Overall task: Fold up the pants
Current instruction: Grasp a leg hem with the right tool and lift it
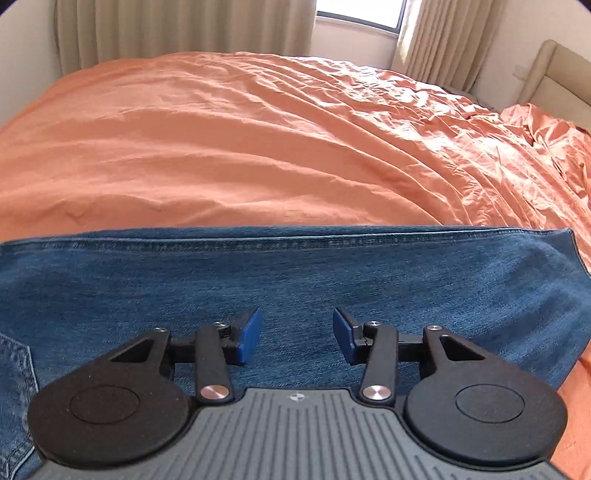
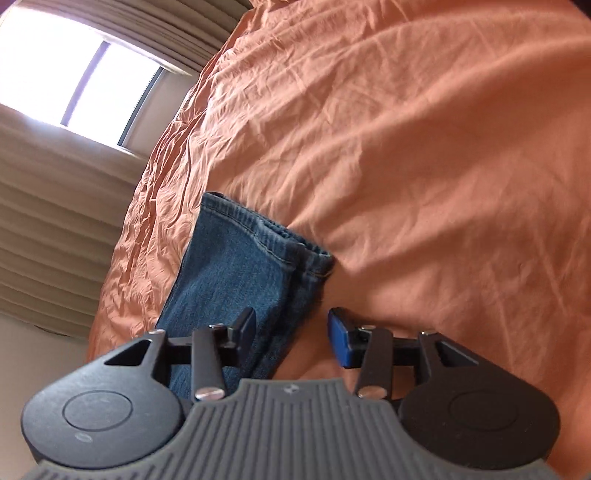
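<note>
Blue denim pants (image 1: 295, 280) lie flat across the near part of an orange bedspread (image 1: 240, 140), with a back pocket showing at the lower left. My left gripper (image 1: 297, 336) hovers over the denim, open, its blue pads apart with nothing pinched between them. In the right wrist view the leg end of the pants (image 2: 251, 266) lies on the bedspread (image 2: 406, 147), hems stacked. My right gripper (image 2: 291, 338) is open over the leg's right edge; the left finger is over denim, the right finger (image 2: 341, 343) over the sheet.
Beige curtains (image 1: 177, 29) and a bright window (image 1: 360, 13) stand behind the bed. A padded headboard (image 1: 550, 74) shows at the far right, next to bunched orange bedding (image 1: 546, 136). The bed's edge runs beside the curtains (image 2: 55, 229) in the right wrist view.
</note>
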{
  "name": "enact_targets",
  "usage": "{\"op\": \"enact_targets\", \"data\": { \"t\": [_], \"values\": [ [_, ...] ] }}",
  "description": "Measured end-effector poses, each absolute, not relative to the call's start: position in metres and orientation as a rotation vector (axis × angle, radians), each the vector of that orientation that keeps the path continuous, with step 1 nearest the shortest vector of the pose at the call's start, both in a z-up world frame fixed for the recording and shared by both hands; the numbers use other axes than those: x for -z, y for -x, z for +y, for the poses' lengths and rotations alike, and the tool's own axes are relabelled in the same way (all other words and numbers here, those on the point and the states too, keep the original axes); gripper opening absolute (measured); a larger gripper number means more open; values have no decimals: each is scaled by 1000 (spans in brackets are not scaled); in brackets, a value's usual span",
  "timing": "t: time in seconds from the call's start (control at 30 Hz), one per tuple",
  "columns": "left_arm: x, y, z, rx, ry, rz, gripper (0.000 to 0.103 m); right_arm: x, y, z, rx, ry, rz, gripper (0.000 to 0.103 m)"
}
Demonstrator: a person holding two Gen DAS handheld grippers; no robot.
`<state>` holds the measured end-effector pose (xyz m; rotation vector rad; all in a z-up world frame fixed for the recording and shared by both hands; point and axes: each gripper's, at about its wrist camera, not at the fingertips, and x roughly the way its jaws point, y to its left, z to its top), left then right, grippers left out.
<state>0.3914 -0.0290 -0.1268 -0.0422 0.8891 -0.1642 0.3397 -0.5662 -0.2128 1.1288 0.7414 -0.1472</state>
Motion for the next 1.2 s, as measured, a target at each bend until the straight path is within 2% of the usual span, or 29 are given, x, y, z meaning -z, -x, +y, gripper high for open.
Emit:
{"op": "enact_targets", "data": {
  "t": [0.07,0.1,0.13,0.17,0.2,0.23,0.33,0.63,0.73,0.97,1.03,1.2],
  "values": [
    [129,-397,-37,193,54,893,51,226,-346,-571,123,-1197,700,36],
    [130,-400,-43,211,64,894,49,229,-349,-573,118,-1218,685,31],
    [131,-403,-48,224,66,893,49,231,-350,-576,120,-1231,676,19],
    [133,-407,-54,241,61,895,48,230,-352,-578,126,-1231,672,15],
    [135,-411,-61,262,50,900,46,227,-351,-579,125,-1219,655,5],
    [138,-415,-69,286,34,904,45,220,-352,-578,111,-1176,639,3],
    [147,-430,-100,350,-39,904,43,201,-355,-569,106,-1025,646,2],
    [172,-486,-172,372,-188,889,36,210,-359,-574,88,-1011,663,2],
    [175,-495,-181,358,-208,901,29,218,-359,-576,87,-1018,670,2],
    [148,-471,-200,345,-291,830,22,223,-357,-578,88,-1037,683,2],
    [142,-457,-206,353,-323,852,22,221,-357,-577,93,-1035,690,2],
    [157,-420,-215,371,-385,916,11,214,-361,-572,122,-1007,703,2]
  ]
}}
